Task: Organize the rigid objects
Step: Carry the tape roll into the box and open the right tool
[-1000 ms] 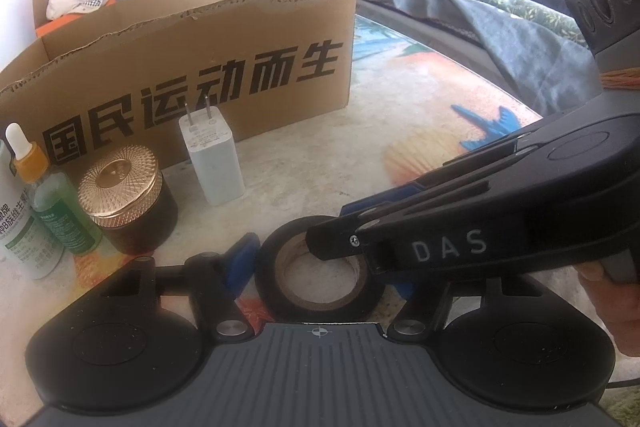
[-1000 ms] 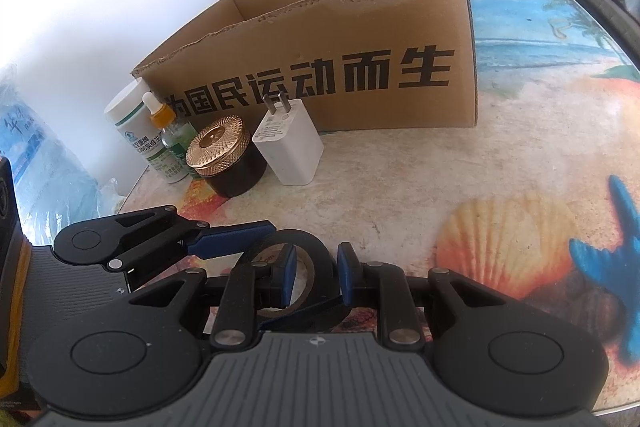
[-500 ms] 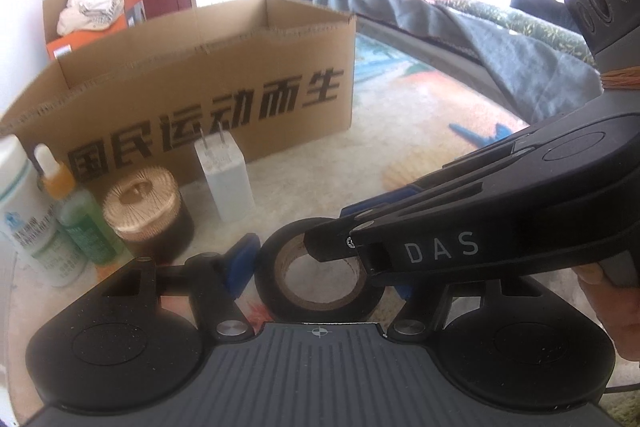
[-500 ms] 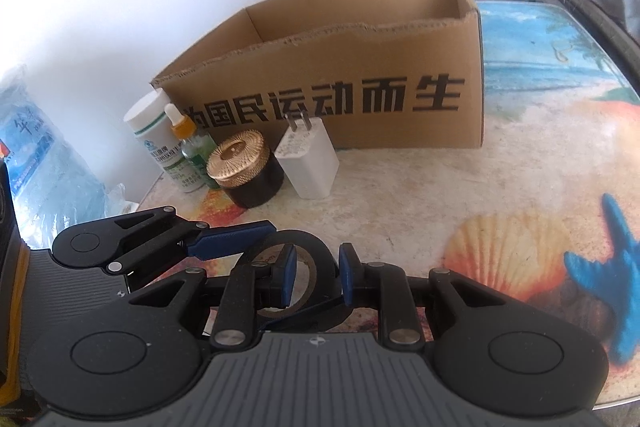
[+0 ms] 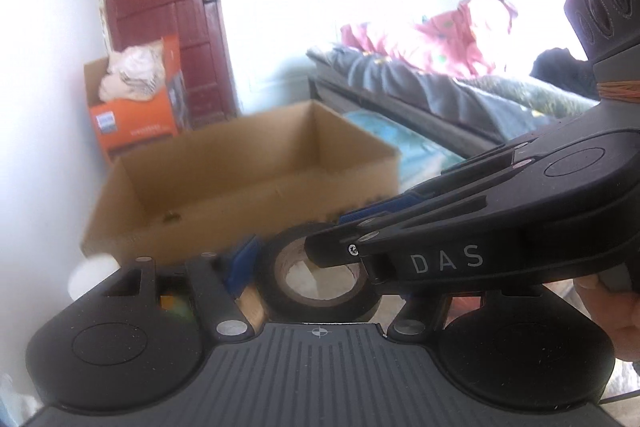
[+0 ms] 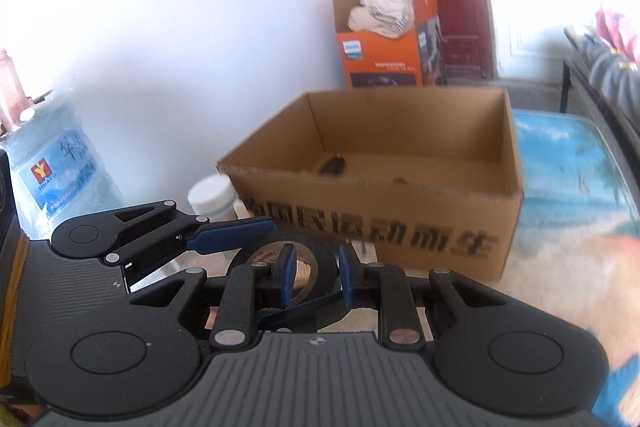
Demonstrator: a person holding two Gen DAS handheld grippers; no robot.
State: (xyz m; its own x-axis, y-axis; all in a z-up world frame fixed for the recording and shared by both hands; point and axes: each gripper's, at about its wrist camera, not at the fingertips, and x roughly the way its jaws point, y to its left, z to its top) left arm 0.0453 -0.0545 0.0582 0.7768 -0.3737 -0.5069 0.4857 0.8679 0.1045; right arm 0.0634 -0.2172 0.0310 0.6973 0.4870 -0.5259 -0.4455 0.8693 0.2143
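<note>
Two grippers met on one roll of black tape [image 5: 320, 279], and both had a hold of it! From the left wrist view, the left gripper [image 5: 316, 267] sat at a middling spread with the roll lying across its span, the near-left blue pad [image 5: 242, 261] against the roll's outer wall; the opposite pad was hidden behind the other tool. Crossing in from the right came the right gripper [image 5: 340, 227], angled down and leftward, its black tip resting over the tape's hole, with a hand [image 5: 612, 311] wrapped on its grip at the right edge.

From the right wrist view, the right gripper [image 6: 316, 275] was pinched narrow on the tape's wall, one blue pad inside the core and one outside. The left gripper's blue finger [image 6: 232, 235] reached in from the left and touched the roll's far-left rim.

Beyond the tape stood the open cardboard box [image 6: 420, 211], blurred, a small dark item on its floor. White bottle cap [image 6: 212, 195] showed just left of the box.
</note>
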